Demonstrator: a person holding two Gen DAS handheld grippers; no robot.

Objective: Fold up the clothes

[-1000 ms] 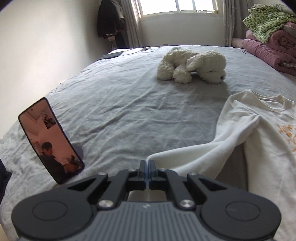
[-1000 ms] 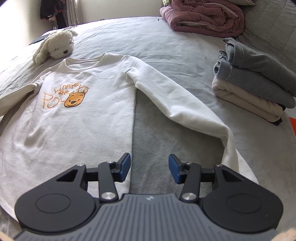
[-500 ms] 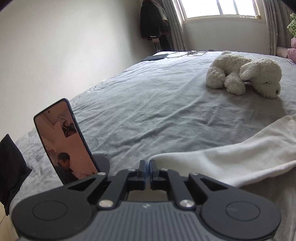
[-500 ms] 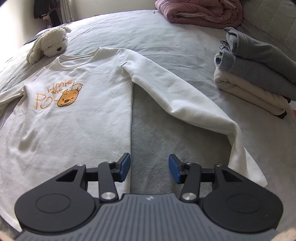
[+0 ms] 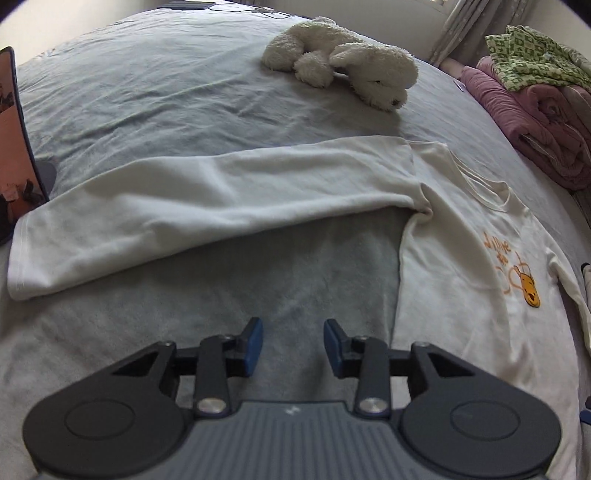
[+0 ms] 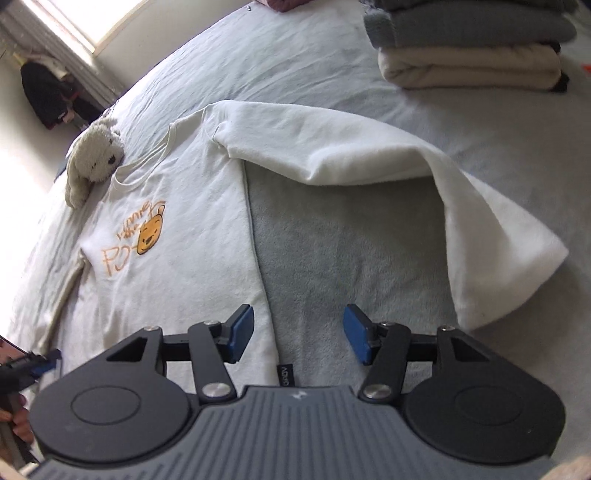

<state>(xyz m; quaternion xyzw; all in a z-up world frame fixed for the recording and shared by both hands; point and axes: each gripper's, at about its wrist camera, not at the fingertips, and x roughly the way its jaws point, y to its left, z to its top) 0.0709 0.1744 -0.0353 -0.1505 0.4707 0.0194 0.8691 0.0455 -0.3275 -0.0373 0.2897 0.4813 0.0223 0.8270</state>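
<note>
The left wrist camera sits just behind the left gripper and looks steeply down, close above the bed, toward one sleeve. The right wrist camera sits behind the right gripper, tilted to one side, also low and near. Both views share the white sweatshirt with its orange print and the toy dog.

**A:** Light's soft daylight; in the right wrist view the window is totally blown out, and there's glare washing out the left edge.

**B:** Yeah, and the left view's dimmer and bluish. Heavy fisheye bend, black corners, slight motion smear on the bedsheet. Shadows are faint, mostly under the sleeve.
</note>
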